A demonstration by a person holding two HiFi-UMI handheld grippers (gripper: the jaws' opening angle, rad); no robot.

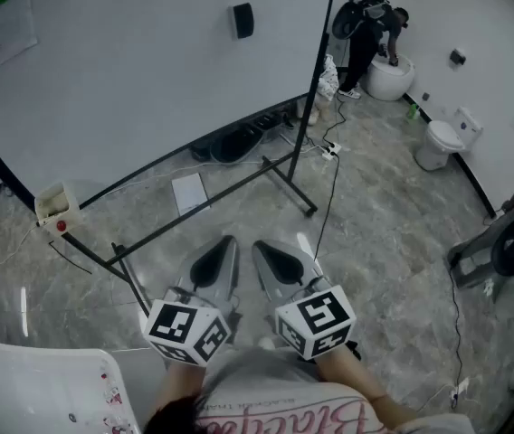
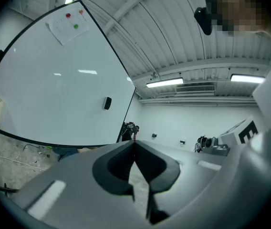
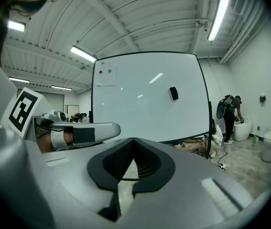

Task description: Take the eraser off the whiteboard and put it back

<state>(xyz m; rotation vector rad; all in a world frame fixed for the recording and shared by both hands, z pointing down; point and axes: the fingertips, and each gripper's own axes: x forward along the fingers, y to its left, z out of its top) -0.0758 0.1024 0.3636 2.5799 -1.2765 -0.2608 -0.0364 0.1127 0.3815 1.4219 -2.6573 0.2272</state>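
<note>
Start posture: both tools empty, eraser on the board.
Head view: left tool point(image 1: 229, 242) and right tool point(image 1: 260, 246) sit side by side near the body, well apart from the whiteboard point(image 1: 130, 70). The eraser point(image 1: 242, 20) clings high on its face, presumably by a magnet. Left gripper view: jaws pressed together, nothing between. Right gripper view: likewise closed and empty, so I judge no reach has begun.

The left gripper point(image 1: 223, 245) and the right gripper point(image 1: 263, 250) are smooth grey shells that taper to a point. Each carries a white cube point(image 1: 187, 330) printed with black square markers. Black ribbed pads point(image 3: 150, 165) line the jaws. The person's light shirt point(image 1: 266, 378) bears red script lettering.
</note>
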